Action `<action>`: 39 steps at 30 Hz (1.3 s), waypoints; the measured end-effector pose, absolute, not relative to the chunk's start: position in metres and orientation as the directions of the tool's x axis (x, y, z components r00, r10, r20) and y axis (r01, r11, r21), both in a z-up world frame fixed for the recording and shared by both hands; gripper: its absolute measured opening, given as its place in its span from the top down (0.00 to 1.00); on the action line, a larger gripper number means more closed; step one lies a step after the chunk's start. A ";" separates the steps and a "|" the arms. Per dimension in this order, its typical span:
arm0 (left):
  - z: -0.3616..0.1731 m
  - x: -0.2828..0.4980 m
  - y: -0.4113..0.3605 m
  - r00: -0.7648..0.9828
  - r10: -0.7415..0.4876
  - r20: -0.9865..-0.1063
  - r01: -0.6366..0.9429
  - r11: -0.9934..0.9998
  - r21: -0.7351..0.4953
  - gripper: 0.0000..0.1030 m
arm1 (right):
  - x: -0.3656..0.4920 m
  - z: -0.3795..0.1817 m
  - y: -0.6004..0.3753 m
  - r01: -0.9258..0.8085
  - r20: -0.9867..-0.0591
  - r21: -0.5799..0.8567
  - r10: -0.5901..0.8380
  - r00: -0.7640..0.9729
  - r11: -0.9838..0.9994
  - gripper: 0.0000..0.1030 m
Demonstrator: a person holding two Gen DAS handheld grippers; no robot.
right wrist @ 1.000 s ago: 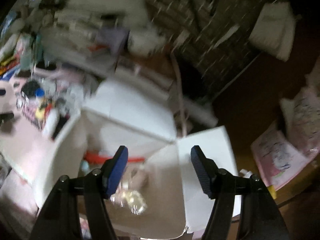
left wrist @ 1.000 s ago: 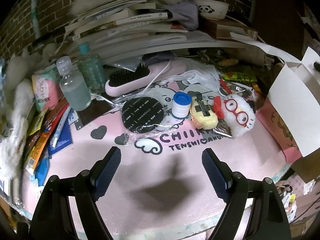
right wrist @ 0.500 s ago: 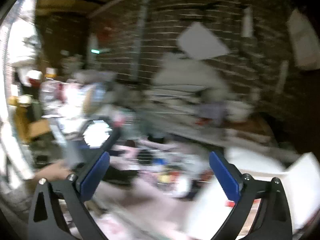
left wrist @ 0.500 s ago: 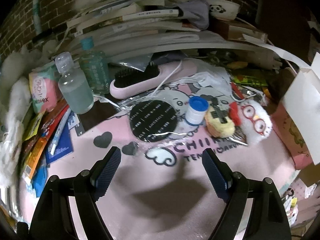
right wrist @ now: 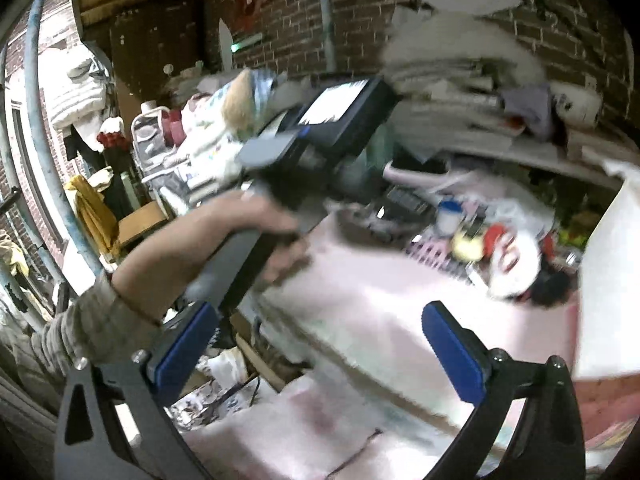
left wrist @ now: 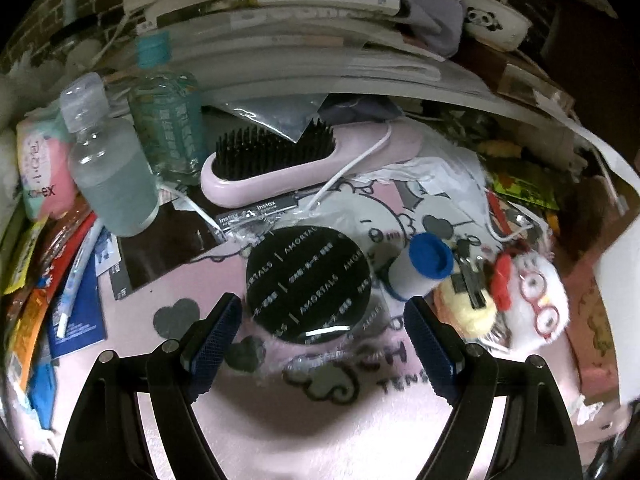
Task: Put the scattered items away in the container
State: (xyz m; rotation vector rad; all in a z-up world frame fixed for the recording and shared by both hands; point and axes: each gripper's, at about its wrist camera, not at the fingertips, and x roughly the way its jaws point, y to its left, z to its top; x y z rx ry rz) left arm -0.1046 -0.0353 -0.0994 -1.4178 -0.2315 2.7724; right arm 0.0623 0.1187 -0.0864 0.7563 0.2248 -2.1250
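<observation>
Landmark: round black AMORTALS compact (left wrist: 308, 284), lying flat on the pink printed mat (left wrist: 280, 432)

Left gripper (left wrist: 322, 336) hangs just short of the compact, jaws spread wide, nothing between them. Right gripper (right wrist: 320, 346) also spread wide and empty, out over the mat's near edge; that view is smeared by motion.

Progress, judged: early to middling. Still loose on the mat:
- compact itself
- white roll with blue cap (left wrist: 420, 270), just right of the compact
- yellow plush (left wrist: 464, 304) and white plush with red glasses (left wrist: 536, 300), further right
- pink hairbrush (left wrist: 304, 168), behind the compact, white cable draped over it
- clear bottle (left wrist: 112, 176) and teal bottle (left wrist: 166, 112), behind and left
- tissue pack (left wrist: 40, 168) and flat packets, far left

Container: white box flap (right wrist: 604, 280) at the far right, beyond the plush toys; its inside is not visible, so what is already stowed cannot be told.

In the way: crinkled plastic wrap under the compact's edges, the cable crossing behind it, roll crowding its right side. Book stack (left wrist: 320, 32) overhangs the back
</observation>
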 end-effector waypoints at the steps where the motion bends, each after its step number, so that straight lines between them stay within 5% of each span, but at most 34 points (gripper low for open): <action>1: -0.101 -0.107 -0.034 -0.583 0.073 -0.809 0.057 -0.990 -0.131 0.21 | 0.063 -0.090 0.119 0.771 -0.591 0.114 -0.666 -0.455 -0.627 0.00; 16: -0.108 -0.118 -0.019 -0.603 -0.039 -0.796 0.063 -0.998 0.001 0.22 | 0.048 -0.103 0.131 0.688 -0.593 0.140 -0.617 -0.517 -0.712 0.00; 24: -0.110 -0.114 -0.023 -0.612 -0.025 -0.791 0.050 -0.999 -0.008 0.28 | 0.021 -0.119 0.144 0.572 -0.581 0.212 -0.573 -0.578 -0.792 0.00; 39: -0.111 -0.085 -0.033 -0.612 0.055 -0.789 0.005 -0.997 -0.073 0.38 | 0.014 -0.130 0.136 0.487 -0.543 0.136 -0.477 -0.692 -0.862 0.00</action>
